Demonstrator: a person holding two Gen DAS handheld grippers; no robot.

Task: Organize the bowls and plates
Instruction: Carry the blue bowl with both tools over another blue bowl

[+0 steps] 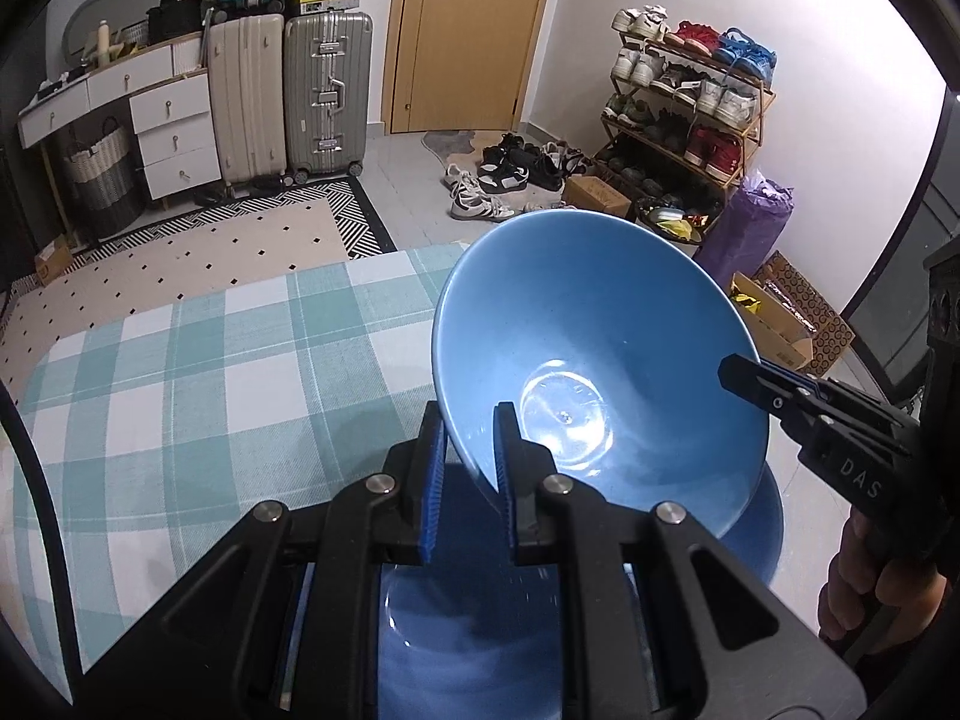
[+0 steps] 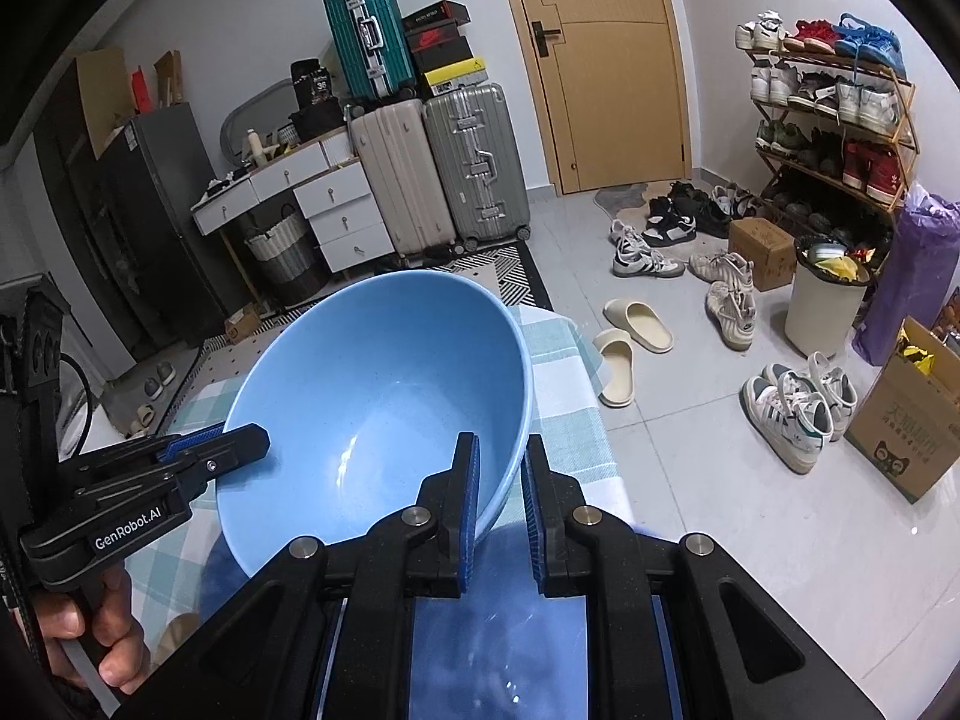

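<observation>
We see the left tongs (image 1: 469,468) and right tongs (image 2: 501,501) each pinching the blue bowl's (image 1: 588,348) rim, on opposite sides. The bowl is tilted above the checked worktop (image 1: 180,372).

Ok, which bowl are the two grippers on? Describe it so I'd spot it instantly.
Look above the green-checked tablecloth. The light blue bowl hangs tilted there, its rim pinched by the left gripper and the right gripper on opposite sides. It is paler than the dark blue plate lying beneath it.

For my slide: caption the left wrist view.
Two hand-held grippers, left and right, pinch a blue bowl's rim above a checked cloth.
</observation>
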